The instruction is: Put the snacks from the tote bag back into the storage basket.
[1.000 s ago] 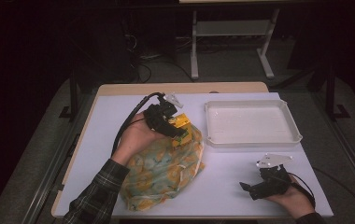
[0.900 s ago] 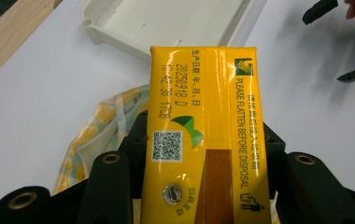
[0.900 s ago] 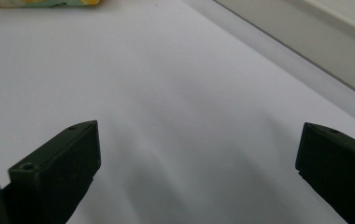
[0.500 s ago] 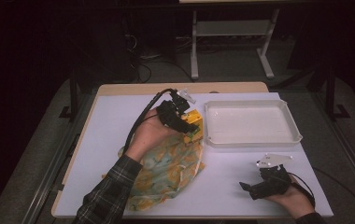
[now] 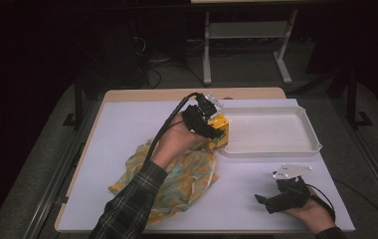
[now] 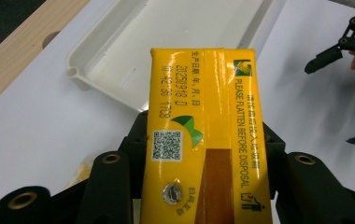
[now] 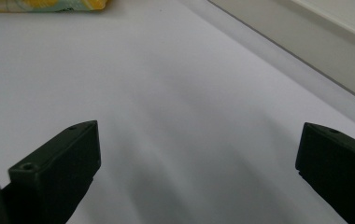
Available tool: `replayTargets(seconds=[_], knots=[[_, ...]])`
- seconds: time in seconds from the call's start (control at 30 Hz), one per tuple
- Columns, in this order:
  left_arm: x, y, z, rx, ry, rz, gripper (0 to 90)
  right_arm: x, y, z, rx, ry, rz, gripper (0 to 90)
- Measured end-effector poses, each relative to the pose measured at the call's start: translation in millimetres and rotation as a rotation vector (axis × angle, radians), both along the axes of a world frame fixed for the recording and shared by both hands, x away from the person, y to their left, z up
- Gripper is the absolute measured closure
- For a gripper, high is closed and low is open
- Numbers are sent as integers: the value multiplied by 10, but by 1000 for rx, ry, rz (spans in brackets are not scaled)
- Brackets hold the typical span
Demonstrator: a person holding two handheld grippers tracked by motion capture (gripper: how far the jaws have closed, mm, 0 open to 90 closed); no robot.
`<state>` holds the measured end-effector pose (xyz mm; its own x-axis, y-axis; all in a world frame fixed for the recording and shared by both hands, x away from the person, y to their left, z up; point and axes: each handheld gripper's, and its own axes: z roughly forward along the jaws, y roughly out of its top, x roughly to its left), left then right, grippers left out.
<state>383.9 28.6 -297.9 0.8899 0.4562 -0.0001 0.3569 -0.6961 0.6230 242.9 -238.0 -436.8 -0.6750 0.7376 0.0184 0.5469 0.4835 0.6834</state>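
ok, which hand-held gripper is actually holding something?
The left hand-held gripper: its black jaws clamp a yellow rectangular drink carton at the white plastic tray's near-left corner. The right hand-held gripper rests on the table, jaws wide apart with nothing between them.

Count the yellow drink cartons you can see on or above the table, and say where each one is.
1. The yellow carton is held in the left gripper, at the white tray's near-left corner. The patterned cloth could hide others.

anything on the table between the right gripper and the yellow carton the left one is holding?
Bare white table between right gripper and yellow carton in the high view. The patterned cloth lies left of that stretch, the white tray beyond it.
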Motion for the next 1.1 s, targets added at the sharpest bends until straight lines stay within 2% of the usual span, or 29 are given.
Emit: replayTargets(seconds=[0.27, 0.47, 0.6, 1.03, 1.1], knots=[[81, -150, -78, -1, 1, 26, 529, 2, 2, 9, 9, -2, 4, 0], [148, -309, -138, -17, 0, 53, 530, -5, 3, 12, 13, 3, 2, 0], [199, -391, -189, -11, 6, 54, 530, 1, -2, 15, 12, -6, 12, 0], [307, -645, -330, -10, 19, 60, 529, -5, -13, 17, 19, 2, 9, 0], [326, -675, -370, -6, 33, 54, 529, -4, -18, 16, 19, -1, 8, 0]])
